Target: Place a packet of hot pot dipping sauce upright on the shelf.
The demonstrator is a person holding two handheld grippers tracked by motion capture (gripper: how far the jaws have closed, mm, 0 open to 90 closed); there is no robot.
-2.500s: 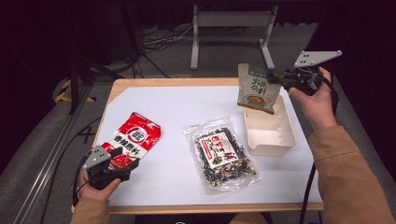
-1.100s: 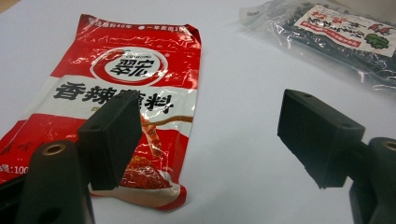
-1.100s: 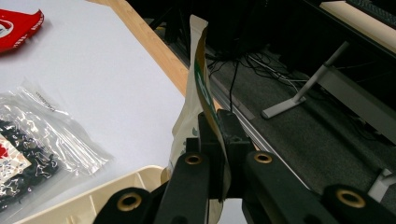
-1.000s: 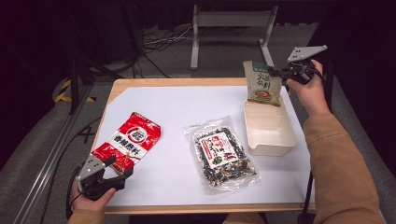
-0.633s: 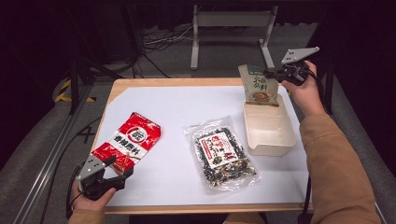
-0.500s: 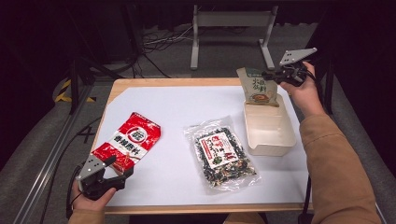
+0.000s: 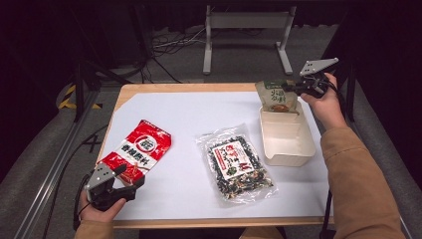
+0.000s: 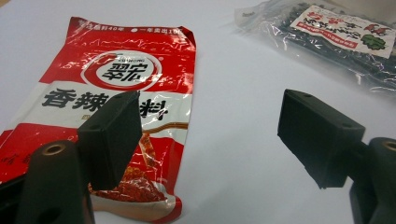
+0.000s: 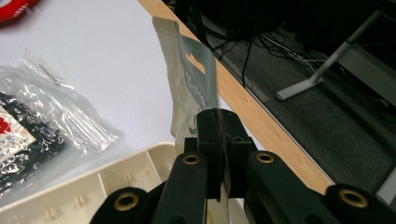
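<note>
My right gripper [image 7: 294, 88] [image 9: 218, 135] is shut on the edge of a green snack pouch [image 7: 276, 97] [image 9: 189, 93], which hangs upright over the far end of the cream tray [image 7: 298, 149] [image 9: 107, 182] at the table's right. Its lower edge dips toward the tray; whether it touches I cannot tell. At the near left corner my left gripper [image 7: 130, 182] [image 8: 210, 135] rests open and holds nothing, just short of the red seasoning packet [image 7: 139, 152] [image 8: 116, 88]. That packet lies flat on the white sheet.
A clear bag of dark dried mix [image 7: 234, 164] [image 8: 327, 37] [image 9: 32, 121] lies flat in the middle of the table. The wooden table edge [image 7: 189, 87] [image 9: 261, 112] runs along the far side. A metal stand [image 7: 249, 30] and cables are on the floor beyond it.
The right hand has shifted the green pouch a little to the left and turned it, still over the tray's far end. The left gripper has stayed put.
</note>
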